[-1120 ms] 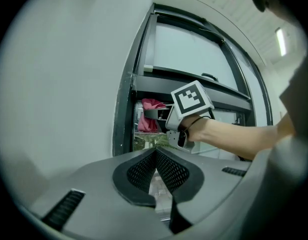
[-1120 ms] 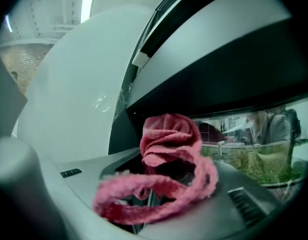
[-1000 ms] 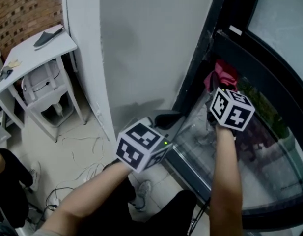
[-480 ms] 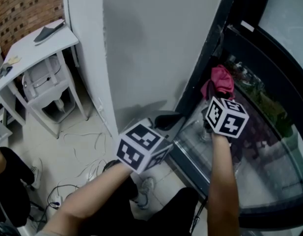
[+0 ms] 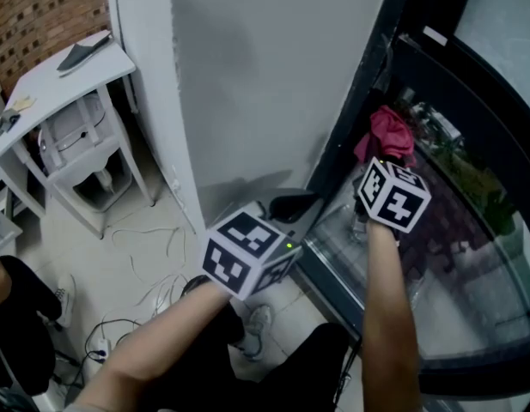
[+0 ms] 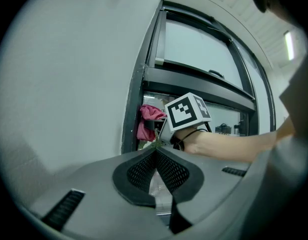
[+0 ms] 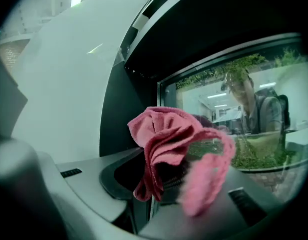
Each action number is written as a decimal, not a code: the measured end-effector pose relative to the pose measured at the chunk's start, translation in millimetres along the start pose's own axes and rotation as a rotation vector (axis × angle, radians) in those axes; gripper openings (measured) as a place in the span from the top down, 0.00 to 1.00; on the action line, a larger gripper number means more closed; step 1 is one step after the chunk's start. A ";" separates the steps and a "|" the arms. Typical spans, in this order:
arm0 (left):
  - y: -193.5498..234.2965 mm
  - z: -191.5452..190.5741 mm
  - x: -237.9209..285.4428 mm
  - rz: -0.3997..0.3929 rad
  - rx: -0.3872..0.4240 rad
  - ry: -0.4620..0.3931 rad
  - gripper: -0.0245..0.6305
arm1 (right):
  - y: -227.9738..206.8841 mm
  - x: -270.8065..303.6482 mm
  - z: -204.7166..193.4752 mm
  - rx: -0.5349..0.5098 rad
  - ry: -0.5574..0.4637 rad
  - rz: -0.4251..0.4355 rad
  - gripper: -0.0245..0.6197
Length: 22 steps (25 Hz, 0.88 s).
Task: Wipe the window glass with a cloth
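A crumpled pink cloth (image 5: 387,134) (image 7: 168,141) (image 6: 150,119) is clamped in my right gripper (image 5: 378,163) (image 7: 166,181), which is shut on it and holds it against the window glass (image 5: 471,230) near the dark frame (image 5: 368,75). The cloth bunches over the jaws and hides most of them in the right gripper view. My left gripper (image 5: 290,206) (image 6: 156,151) hangs lower and to the left, near the bottom corner of the frame, shut with its ribbed pads touching and nothing between them.
A grey-white wall (image 5: 265,75) stands just left of the window frame. A white table (image 5: 50,93) with a white chair (image 5: 76,153) under it sits at the far left. Loose cables (image 5: 144,290) lie on the floor. Greenery (image 7: 248,149) shows through the glass.
My right gripper has carried the pink cloth slightly up and leftward along the glass, towards the frame. The left gripper has stayed nearly in place.
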State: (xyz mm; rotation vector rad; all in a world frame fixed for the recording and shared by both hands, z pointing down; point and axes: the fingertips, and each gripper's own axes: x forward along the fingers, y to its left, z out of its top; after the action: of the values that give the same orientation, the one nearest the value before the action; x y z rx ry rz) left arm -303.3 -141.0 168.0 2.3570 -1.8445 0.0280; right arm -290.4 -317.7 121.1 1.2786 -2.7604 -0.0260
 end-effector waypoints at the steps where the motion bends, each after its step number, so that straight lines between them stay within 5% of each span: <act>1: -1.0 0.1 0.6 -0.002 -0.002 -0.001 0.96 | -1.5 -2.1 -2.1 0.005 0.005 -0.006 0.87; 22: -55.2 -14.1 33.5 -0.091 0.019 0.030 0.96 | -80.2 -82.0 -25.8 0.030 0.024 -0.128 0.87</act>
State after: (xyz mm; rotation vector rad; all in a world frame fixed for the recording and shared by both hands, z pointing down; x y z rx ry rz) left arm -240.7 -158.6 179.7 2.4369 -1.7293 0.0706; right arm -174.2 -306.5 135.4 1.4510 -2.6651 0.0218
